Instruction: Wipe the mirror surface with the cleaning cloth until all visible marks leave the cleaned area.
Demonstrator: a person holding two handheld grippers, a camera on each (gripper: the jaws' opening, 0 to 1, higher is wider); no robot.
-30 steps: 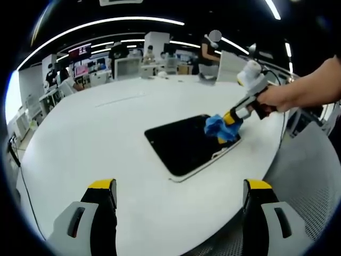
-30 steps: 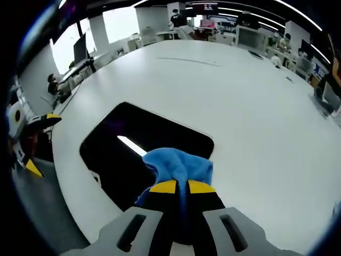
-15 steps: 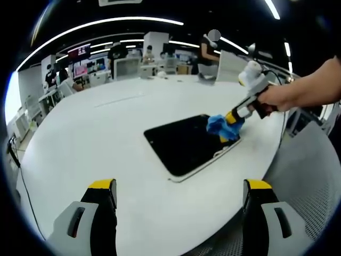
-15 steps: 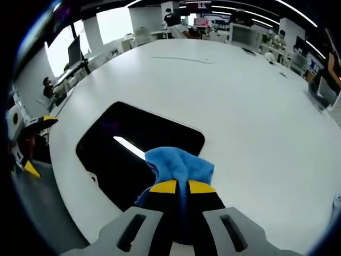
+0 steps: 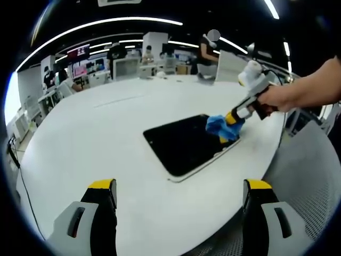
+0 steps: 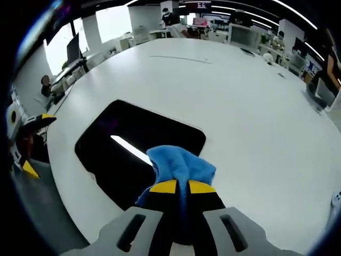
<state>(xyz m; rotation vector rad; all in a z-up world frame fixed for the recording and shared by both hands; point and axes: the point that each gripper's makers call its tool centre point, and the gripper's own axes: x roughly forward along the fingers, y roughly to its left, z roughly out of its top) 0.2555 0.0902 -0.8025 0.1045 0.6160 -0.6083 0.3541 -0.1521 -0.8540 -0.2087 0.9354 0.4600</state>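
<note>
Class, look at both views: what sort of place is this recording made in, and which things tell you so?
Probably a large open-plan office or lab: a big round white table holding the mirror, rows of desks with monitors behind it, and long ceiling light strips overhead.

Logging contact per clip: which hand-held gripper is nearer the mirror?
Right. The right hand-held gripper presses the blue cloth onto the mirror at one end; the left hand-held gripper hovers open, back from its near edge.
</note>
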